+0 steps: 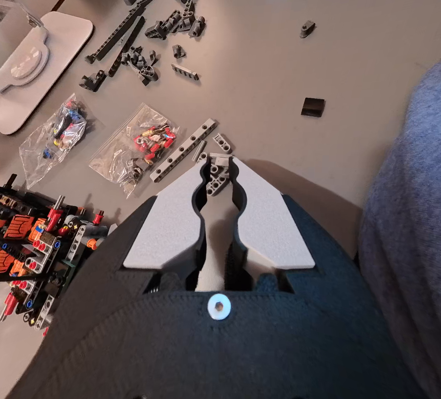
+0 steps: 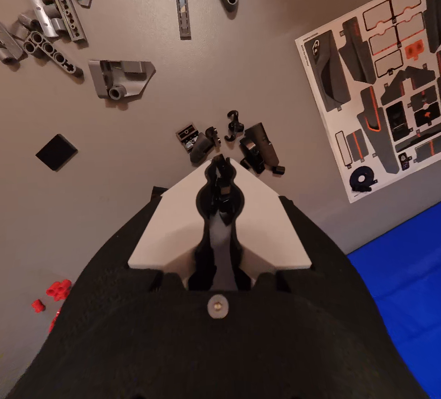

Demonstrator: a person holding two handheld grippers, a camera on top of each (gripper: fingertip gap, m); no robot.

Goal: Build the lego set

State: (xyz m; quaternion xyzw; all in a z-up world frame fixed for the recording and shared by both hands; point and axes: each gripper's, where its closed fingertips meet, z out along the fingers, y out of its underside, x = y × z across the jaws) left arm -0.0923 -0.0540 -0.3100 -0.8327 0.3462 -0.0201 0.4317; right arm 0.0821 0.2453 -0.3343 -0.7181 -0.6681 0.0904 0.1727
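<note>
In the left wrist view my left gripper (image 1: 220, 160) is low over the table, its jaws narrowly apart and closed on a small light grey Lego piece (image 1: 216, 181) with round holes. A long light grey beam (image 1: 183, 150) lies just left of its tips. The partly built orange, black and red model (image 1: 35, 244) stands at the lower left. In the right wrist view my right gripper (image 2: 220, 160) is shut on a slim black Lego piece (image 2: 222, 187) that runs along between the fingers. It is held above a cluster of small black parts (image 2: 253, 148).
Dark grey beams and connectors (image 1: 143, 36) lie at the far middle, and two clear bags of small parts (image 1: 148, 146) at the left. Black tiles (image 1: 312, 107) lie apart. A sticker sheet (image 2: 381, 82), grey panels (image 2: 121, 77) and red pins (image 2: 58, 289) are in the right wrist view. A blue sleeve (image 1: 405, 196) is at the right.
</note>
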